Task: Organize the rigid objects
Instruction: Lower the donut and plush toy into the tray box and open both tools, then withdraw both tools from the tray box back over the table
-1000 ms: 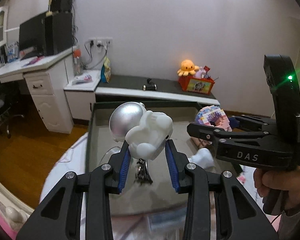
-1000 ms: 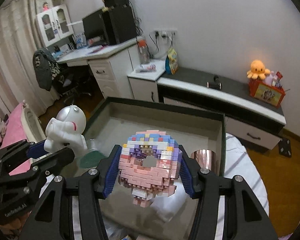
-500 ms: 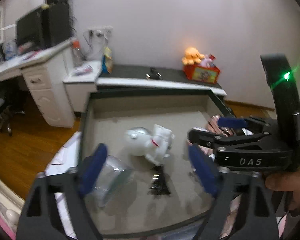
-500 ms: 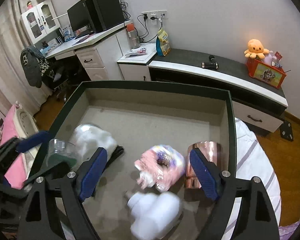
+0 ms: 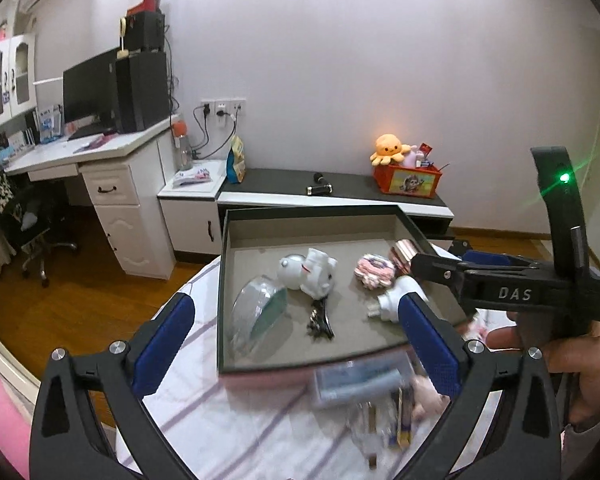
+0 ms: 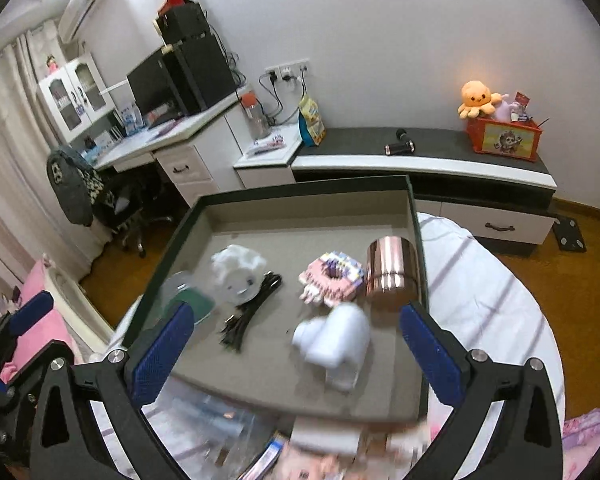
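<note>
Left wrist view: left claw (image 5: 296, 324) spread wide w/ nothing between its blue pads, hovering over the near edge of the tray (image 5: 300, 364). Right claw (image 6: 296, 340) equally wide, empty too.

All placed rigid stuff sits inside the tray: astronaut figure (image 5: 310, 274) mid-tray, black clip (image 5: 319, 322) just nearer the near wall than it, clear lidded container (image 5: 258, 312) by the left wall, brick donut (image 5: 374, 272) twd the right wall, copper cup (image 5: 404, 252) touching or nearly touching that wall, white adapter (image 5: 396, 300) near the right front corner.

Step in hand, by my read: reach for the next piece from the blurry pile (image 5: 376, 396) on the bed, just outside the tray's near wall. Pile's smeared, can't ID items. Doing it well: pick one hard object, approach from above, centre pads on its flat sides, lift clear over the wall, drop in the bare far half of the tray so nothing stacks.

View diffs: left wrist shows the right tool's body w/ green LED (image 5: 565, 178) & the hand (image 5: 580, 364) gripping it; right wrist doesn't. Right wrist shows the cup's full copper side (image 6: 392, 272) & more bed beyond the tray's right wall.
</note>
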The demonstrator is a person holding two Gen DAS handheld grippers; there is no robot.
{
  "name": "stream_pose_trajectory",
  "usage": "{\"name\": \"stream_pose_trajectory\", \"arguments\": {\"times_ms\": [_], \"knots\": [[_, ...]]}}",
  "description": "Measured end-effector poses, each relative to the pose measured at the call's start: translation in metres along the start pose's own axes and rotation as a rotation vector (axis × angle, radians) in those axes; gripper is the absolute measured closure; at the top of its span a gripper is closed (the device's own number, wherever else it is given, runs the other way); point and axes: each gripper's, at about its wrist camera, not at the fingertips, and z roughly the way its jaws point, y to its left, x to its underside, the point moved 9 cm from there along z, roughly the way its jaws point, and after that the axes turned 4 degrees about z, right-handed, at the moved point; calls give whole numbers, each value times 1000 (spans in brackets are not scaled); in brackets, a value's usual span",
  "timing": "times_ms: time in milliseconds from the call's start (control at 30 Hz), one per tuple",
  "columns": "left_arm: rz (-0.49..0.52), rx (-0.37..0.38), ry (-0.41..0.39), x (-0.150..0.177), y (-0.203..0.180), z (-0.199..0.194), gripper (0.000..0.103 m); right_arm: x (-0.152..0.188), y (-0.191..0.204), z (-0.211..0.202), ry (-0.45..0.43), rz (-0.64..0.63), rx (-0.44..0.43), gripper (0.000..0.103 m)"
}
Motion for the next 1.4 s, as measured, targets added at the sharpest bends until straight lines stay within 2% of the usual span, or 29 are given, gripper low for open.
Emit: {"name": "stream_pose_trajectory", "arguments": {"times_ms": [333, 800, 1033, 1400], "knots": [[-25, -64, -45, 28, 1, -69, 0, 53, 7, -75, -76, 16, 26, 0], [-80, -110, -22, 84, -10, -111, 0, 109, 19, -151, -201, -43, 146, 0], [-86, -113, -16, 94, -12, -119, 0, 121, 26, -162, -215, -71, 158, 0], [-91, -116, -19, 96, -11, -123, 0, 123, 28, -163, -215, -73, 154, 0]]}}
